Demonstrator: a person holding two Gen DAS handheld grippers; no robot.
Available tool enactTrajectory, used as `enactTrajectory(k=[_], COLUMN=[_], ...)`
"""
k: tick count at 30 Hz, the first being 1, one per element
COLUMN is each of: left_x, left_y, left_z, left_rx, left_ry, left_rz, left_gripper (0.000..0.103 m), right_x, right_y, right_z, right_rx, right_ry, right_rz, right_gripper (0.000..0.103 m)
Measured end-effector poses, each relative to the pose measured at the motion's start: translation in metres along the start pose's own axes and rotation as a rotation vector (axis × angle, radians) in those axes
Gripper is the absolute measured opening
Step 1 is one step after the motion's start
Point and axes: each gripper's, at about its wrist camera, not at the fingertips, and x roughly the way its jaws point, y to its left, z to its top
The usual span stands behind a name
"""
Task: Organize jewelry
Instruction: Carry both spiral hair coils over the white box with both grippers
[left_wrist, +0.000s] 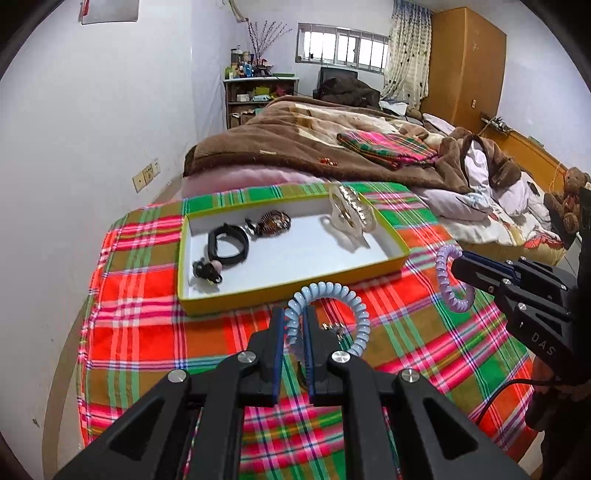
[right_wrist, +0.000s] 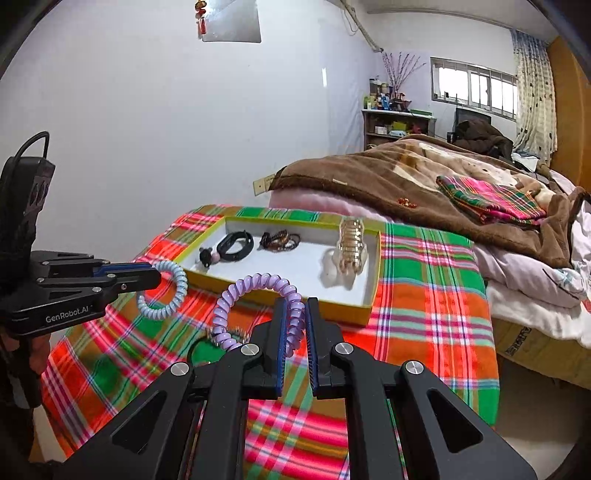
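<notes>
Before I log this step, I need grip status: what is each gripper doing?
Left gripper: shut on the blue spiral hair tie.
Right gripper: shut on the purple spiral hair tie.

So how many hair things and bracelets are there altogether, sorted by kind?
Spiral hair ties: 2, a blue one held in the left gripper and a purple one held in the right gripper.
Black band in the tray: 1.
Brown bracelet bundle: 1.
Clear hair claw: 1.
Small black and pink hair tie: 1.
Total: 6, plus something small on the cloth I can't make out.
</notes>
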Motion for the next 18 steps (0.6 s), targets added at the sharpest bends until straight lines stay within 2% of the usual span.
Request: enactTrajectory(k=[8,18], left_x=[0.004,0.029], left_y=[0.011,0.037], left_z=[0.017,0.028], left_rx=[-0.010,-0.075], left_ry=[-0.023,-0.006], left_rz=[0.005,0.003], left_gripper=[0.010,0.010], right_x=[0.025,0.076], right_y=[0.000,-0.002], right_z=[0.025,0.052], right_rx=[0.002,-0.003], right_ry=[0.003,0.053], right_rz=[-0.014,-0.039], right_gripper=[0.010,0.010])
